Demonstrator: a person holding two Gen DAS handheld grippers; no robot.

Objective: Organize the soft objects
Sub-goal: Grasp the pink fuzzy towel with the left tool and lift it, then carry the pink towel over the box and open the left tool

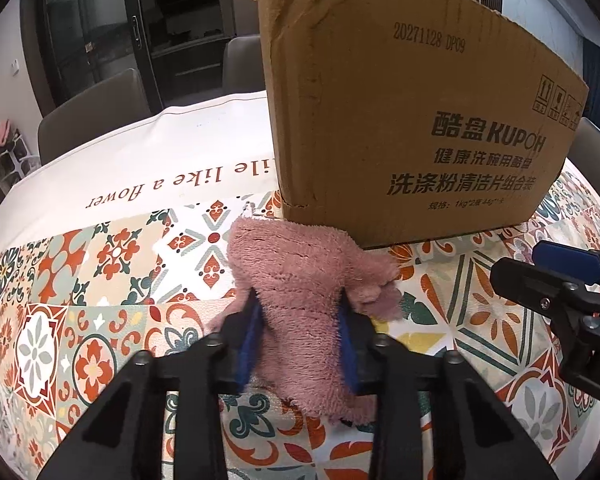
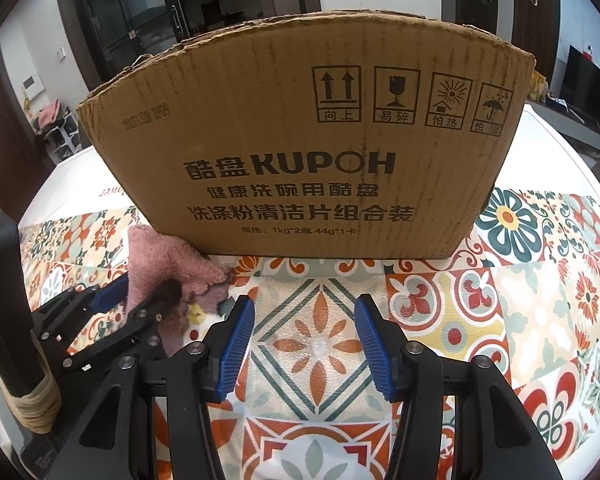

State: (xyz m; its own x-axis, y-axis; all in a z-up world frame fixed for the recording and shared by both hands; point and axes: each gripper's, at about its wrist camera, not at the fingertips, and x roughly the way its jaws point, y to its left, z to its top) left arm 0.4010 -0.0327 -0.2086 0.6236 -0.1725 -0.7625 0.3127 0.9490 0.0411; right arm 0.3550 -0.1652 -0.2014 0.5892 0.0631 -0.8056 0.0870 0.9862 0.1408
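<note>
A fluffy pink towel (image 1: 296, 276) lies crumpled on the patterned tablecloth (image 1: 100, 304), its far end touching the lower left corner of a brown cardboard box (image 1: 412, 120). My left gripper (image 1: 300, 318) is shut on the towel, with its blue pads (image 1: 252, 328) pressing into both sides of the cloth. In the right wrist view the towel (image 2: 160, 260) and the left gripper (image 2: 140, 300) sit at the left, beside the box (image 2: 308, 140). My right gripper (image 2: 305, 320) stands open over bare tablecloth in front of the box, with nothing between its fingers. It also shows at the right edge of the left wrist view (image 1: 560, 280).
The tall box stands upright on the table and blocks the view behind it. A white strip of the cloth with printed lettering (image 1: 160, 188) runs along the far side. Grey chairs (image 1: 92, 112) stand behind the table, with dark cabinets beyond them.
</note>
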